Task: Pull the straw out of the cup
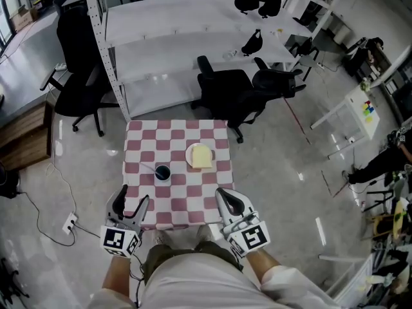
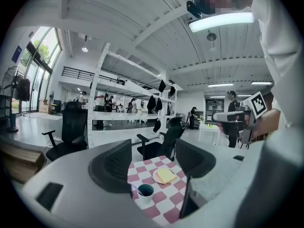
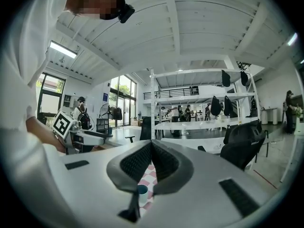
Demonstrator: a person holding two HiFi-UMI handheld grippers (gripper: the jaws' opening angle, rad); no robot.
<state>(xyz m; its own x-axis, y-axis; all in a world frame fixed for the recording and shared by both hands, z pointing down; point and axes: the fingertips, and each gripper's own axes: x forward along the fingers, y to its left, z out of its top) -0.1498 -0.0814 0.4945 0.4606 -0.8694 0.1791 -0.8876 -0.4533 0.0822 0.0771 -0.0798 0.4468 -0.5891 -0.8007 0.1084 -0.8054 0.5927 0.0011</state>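
Note:
A small white cup (image 1: 162, 172) with dark liquid stands on the red-and-white checkered table (image 1: 177, 198), left of centre. A thin dark straw (image 1: 149, 167) leans out of it to the left. My left gripper (image 1: 131, 201) hovers at the table's near left edge, open, with nothing between its fingers. In the left gripper view the cup (image 2: 145, 192) and its straw (image 2: 137, 190) sit low between the spread pads of the left gripper (image 2: 153, 156), some way ahead. My right gripper (image 1: 223, 197) hangs at the near right edge, shut and empty. The right gripper (image 3: 151, 148) view shows the cup (image 3: 142, 192) below the joined pads.
A white plate (image 1: 200, 156) with a yellow slab on it lies right of the cup. Black office chairs (image 1: 238, 92) and a white metal shelf rack (image 1: 167, 50) stand beyond the table's far edge. A cable and socket (image 1: 69, 224) lie on the floor at left.

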